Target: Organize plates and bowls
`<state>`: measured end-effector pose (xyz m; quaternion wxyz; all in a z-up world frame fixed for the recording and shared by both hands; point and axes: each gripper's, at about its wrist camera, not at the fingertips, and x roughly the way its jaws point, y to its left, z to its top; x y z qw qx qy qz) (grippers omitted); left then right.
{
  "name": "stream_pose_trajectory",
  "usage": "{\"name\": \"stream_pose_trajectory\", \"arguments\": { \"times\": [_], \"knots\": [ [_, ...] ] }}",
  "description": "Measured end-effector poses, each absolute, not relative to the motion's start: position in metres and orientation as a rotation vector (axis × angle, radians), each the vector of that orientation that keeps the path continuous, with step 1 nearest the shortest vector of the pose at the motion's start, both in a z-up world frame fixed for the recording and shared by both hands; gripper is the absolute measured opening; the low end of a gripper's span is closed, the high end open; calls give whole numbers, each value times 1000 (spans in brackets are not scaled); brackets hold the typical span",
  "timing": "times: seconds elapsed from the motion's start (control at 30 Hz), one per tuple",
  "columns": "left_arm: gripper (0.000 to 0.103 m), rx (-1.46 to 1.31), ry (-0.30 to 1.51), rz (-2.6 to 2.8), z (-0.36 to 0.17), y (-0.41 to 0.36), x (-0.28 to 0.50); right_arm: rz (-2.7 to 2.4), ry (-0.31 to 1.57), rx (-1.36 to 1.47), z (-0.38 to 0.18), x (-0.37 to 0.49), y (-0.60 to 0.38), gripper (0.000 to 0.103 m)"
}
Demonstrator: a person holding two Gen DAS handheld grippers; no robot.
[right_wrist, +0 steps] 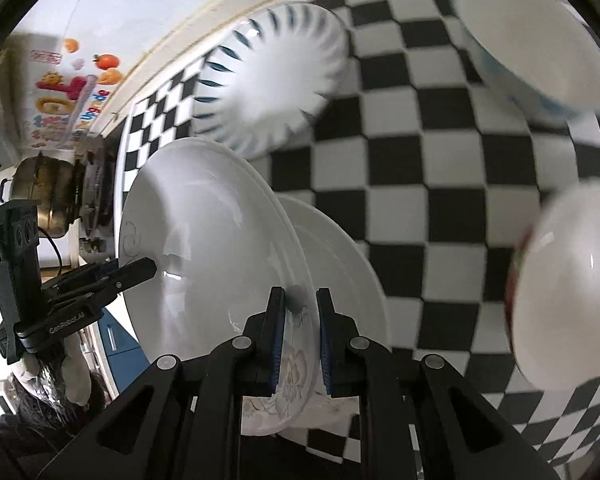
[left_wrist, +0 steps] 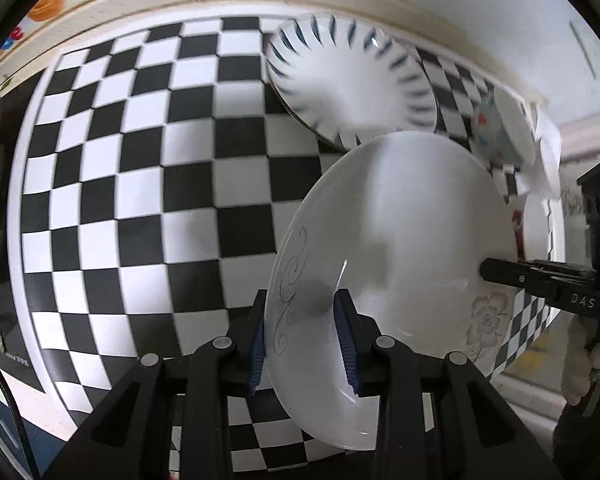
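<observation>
A white plate (left_wrist: 400,220) with a grey flower and scroll print hangs tilted over the checkered table. My left gripper (left_wrist: 304,340) is shut on its near rim. My right gripper (right_wrist: 300,340) is shut on the opposite rim, by the flower print. Each gripper shows in the other's view: the right gripper (left_wrist: 488,270) at the plate's right edge, the left gripper (right_wrist: 148,268) at its left edge. A second white plate (right_wrist: 352,280) lies directly beneath the white plate (right_wrist: 204,232). A blue-striped plate (left_wrist: 352,80) (right_wrist: 272,80) rests on the cloth behind.
The black-and-white checkered cloth (left_wrist: 140,200) (right_wrist: 420,160) covers the table. A bowl with blue trim (right_wrist: 540,52) and a bowl with red trim (right_wrist: 564,288) stand at the right. A fruit-printed carton (right_wrist: 60,92) and a metal pot (right_wrist: 44,192) stand off the table's left end.
</observation>
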<state>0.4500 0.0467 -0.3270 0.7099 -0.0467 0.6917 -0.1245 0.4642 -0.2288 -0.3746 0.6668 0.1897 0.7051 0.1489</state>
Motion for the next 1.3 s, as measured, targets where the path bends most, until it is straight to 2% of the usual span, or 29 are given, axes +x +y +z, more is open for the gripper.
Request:
{"name": "stream_pose_trajectory", "arguments": {
  "times": [0.8, 1.13, 1.3],
  "knots": [
    [30, 41, 1641, -229, -371, -2, 442, 318, 1677, 419, -406, 448, -237, 17],
    [31, 43, 1655, -202, -377, -9, 446, 296, 1733, 351, -403, 456, -226, 19],
    [31, 89, 1648, -192, -379, -19, 442, 279, 1742, 285, -392, 455, -217, 24]
  ]
}}
